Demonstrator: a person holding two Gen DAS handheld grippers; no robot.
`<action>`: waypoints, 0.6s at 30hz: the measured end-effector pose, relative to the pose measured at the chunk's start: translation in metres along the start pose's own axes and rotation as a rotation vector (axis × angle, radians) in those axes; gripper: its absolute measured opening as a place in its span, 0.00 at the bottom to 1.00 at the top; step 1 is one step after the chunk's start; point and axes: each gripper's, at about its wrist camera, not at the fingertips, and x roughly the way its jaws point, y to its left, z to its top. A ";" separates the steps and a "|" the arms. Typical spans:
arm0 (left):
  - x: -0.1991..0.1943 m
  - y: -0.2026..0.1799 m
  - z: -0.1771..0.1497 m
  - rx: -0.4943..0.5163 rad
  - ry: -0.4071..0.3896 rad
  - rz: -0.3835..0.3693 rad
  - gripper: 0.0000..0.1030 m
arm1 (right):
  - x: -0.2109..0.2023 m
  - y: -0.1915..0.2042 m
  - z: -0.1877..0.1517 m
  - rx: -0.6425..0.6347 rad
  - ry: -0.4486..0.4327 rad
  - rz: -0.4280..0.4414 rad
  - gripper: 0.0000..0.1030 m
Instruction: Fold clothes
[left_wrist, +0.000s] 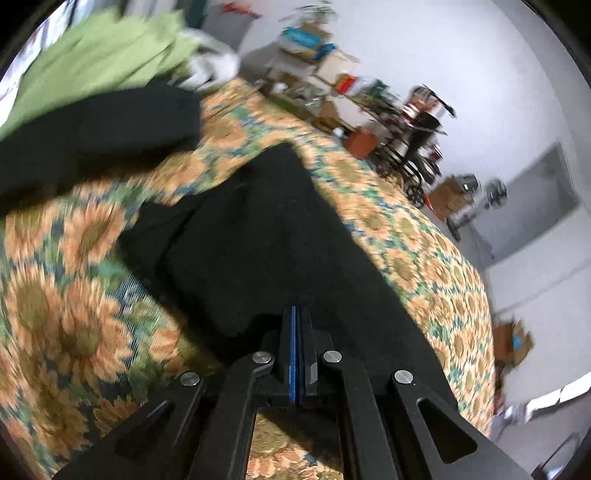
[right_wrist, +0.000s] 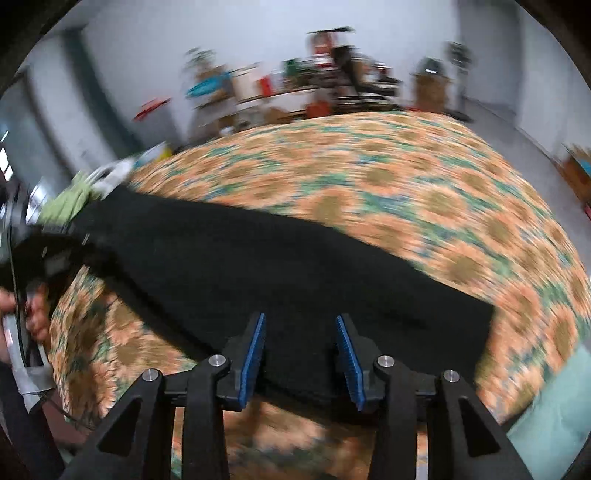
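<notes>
So there's this long black garment (right_wrist: 280, 266) of soft, matte fabric — trousers or a sleeve, hard to say with the blur — laid out across the bed with the orange sunflower-print cover (right_wrist: 406, 192). It runs from the near edge by the right tongs (right_wrist: 301, 345) away toward the far left corner, where a crumpled light-green cloth (left_wrist: 96, 62) and another dark black piece (left_wrist: 92, 125) are heaped. The left tongs (left_wrist: 298, 354) are pressed tight together at the near end of the cloth; it looks like a thin fold is caught between the blue pads, but black on black I can't swear to it. The right tongs are spread, blue ribbed pads (right_wrist: 255, 354) apart, hovering over the garment's near hem with nothing pinched. I'd guess this stuff is light and totally limp — it'll sag and drape the moment it's lifted, and a single layer could slip out of a shallow bite. Best bet is probably to grab right on the hem or a corner, both layers together, with the two grips well apart so the cloth stays taut while it's folded over.
</notes>
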 end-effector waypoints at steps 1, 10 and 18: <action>0.003 -0.007 0.002 0.030 -0.002 0.011 0.02 | 0.006 0.013 0.004 -0.031 0.001 0.011 0.42; 0.040 -0.002 0.003 0.091 0.084 0.103 0.02 | 0.048 0.078 -0.014 -0.185 0.089 0.047 0.43; 0.041 -0.008 -0.003 0.170 0.058 0.154 0.03 | 0.023 0.096 0.028 -0.195 0.000 0.179 0.43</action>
